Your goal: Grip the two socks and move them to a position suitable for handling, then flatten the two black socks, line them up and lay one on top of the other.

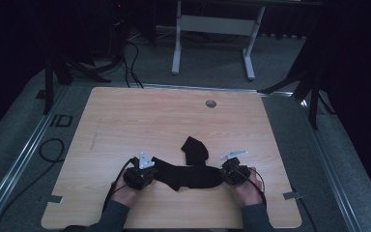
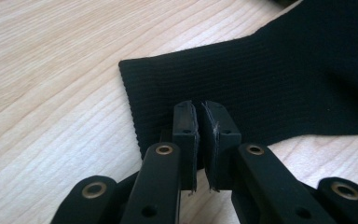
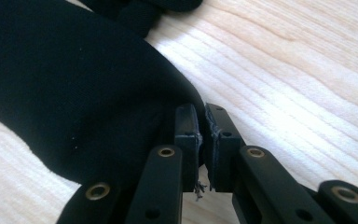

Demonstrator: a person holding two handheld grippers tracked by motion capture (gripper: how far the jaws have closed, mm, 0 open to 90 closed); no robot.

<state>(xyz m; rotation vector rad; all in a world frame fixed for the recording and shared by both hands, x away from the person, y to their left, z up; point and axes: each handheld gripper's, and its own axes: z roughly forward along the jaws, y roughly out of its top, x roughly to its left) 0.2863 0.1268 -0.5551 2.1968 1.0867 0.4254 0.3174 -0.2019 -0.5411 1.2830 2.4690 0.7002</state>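
A black sock (image 1: 188, 176) lies across the near part of the wooden table (image 1: 149, 116), one end bent up toward the far side. My left gripper (image 1: 155, 170) is at its left end. In the left gripper view the ribbed cuff (image 2: 261, 79) lies under the gripper's tips (image 2: 200, 109); a thin slit parts the pads and no fabric shows in it. My right gripper (image 1: 222, 173) is at the sock's right end. There the smooth fabric (image 3: 74, 84) runs up to the tips (image 3: 201, 112), whose pads are almost together at the sock's edge.
A round cable hole (image 1: 211, 103) sits near the table's far edge. Beyond the table stands a white desk frame (image 1: 212, 29) on grey carpet. Black stand legs (image 1: 314, 92) flank the table's far corners, and a cable (image 1: 53, 150) loops on the floor at the left.
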